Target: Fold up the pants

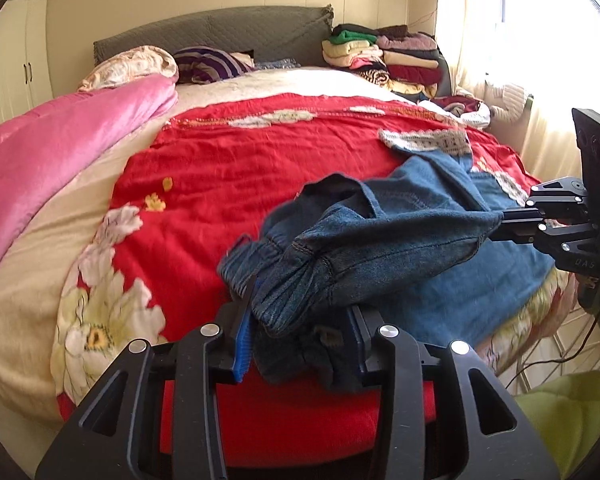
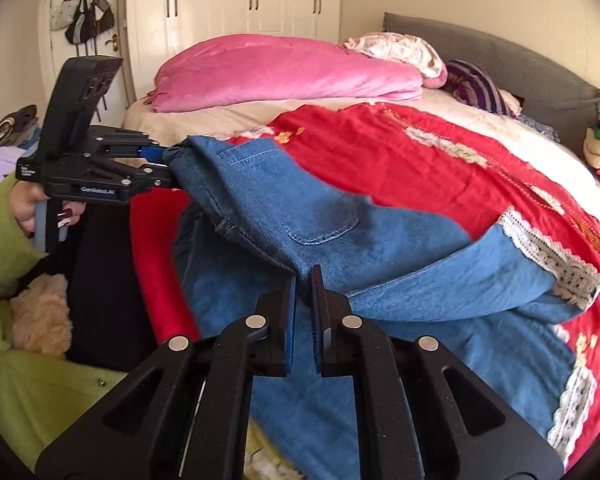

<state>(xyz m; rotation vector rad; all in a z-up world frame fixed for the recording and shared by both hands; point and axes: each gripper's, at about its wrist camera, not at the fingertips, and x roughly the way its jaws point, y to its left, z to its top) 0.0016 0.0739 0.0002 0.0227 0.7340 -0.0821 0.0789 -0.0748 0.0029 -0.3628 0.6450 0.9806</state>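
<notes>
Fold pants, intermediate stage. The jeans (image 1: 400, 240) were held up over the near edge of the bed, above the red floral bedspread (image 1: 240, 168), by two hand-held grippers. The left gripper (image 1: 300, 336) stood partly open, its jaws spaced apart around a thick bunch of waistband denim; whether the blue pads actually pressed on the cloth could not be told from either view (the fabric filled most of the gap and hung down between the fingers). The right gripper (image 2: 304, 280) was fully closed, pinching the opposite corner of the waist edge of the denim. Between the two grippers the waistband ran taut and raised, with a back pocket (image 2: 320, 220) facing the right wrist camera. The legs trailed away across the bedspread, their lace-trimmed hems (image 2: 556, 256) resting on it toward the far side, one leg lying loosely over the other.

Judged progress: early to middle. The garment appeared gathered and lifted by the waist, the legs roughly overlaid, but no flat crosswise fold was visible. Remaining, by estimate: laying the jeans flat, aligning the legs, and folding waist toward hems. A stack of folded clothes (image 1: 380, 56) sat by the headboard.
</notes>
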